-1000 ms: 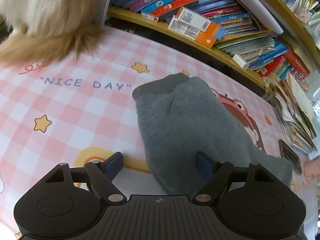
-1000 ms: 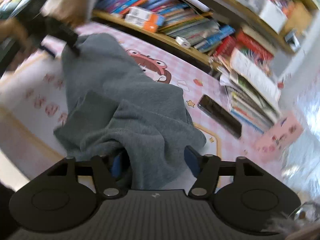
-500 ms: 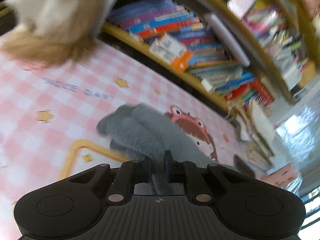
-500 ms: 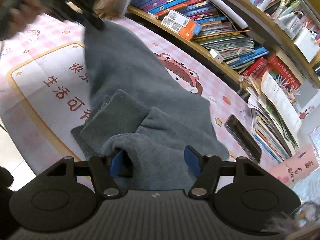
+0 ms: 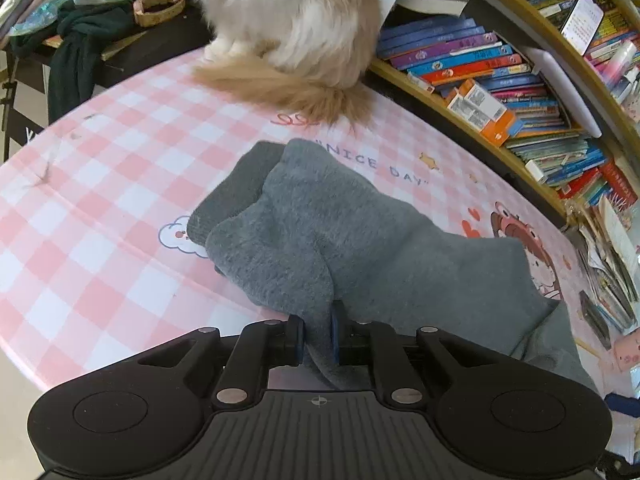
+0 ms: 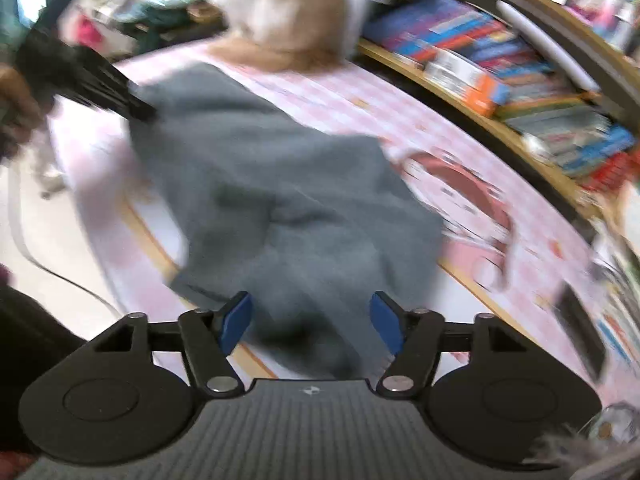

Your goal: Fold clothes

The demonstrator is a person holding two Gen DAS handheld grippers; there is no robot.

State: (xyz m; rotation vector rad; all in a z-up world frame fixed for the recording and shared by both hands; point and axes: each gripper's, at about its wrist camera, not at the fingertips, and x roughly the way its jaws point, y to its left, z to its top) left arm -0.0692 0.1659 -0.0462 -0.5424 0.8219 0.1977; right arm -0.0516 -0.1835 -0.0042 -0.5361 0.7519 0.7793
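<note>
A grey fleece garment (image 5: pixel 360 240) lies bunched on the pink checked mat (image 5: pixel 120 184), its ribbed cuff (image 5: pixel 236 192) pointing toward the far left. My left gripper (image 5: pixel 316 336) is shut on a fold of its near edge, which hangs between the blue pads. The blurred right wrist view shows the same garment (image 6: pixel 280 184) stretched from my right gripper (image 6: pixel 311 320) to the left gripper (image 6: pixel 136 108), held by a hand (image 6: pixel 16 96) at the upper left. The right jaws are opening; cloth lies between them, and both blue pads stand clear of it.
A fluffy white-and-tan animal (image 5: pixel 288 32) sits on the mat's far edge. Curved shelves of books (image 5: pixel 500 80) run behind and to the right. A dark phone (image 5: pixel 596 316) lies near the right edge. Dark green cloth (image 5: pixel 80 48) hangs off a side table at the far left.
The left gripper shut on the garment's edge and carried it across the mat toward the animal. The right gripper swung that way too, and its pads came clear of the cloth.
</note>
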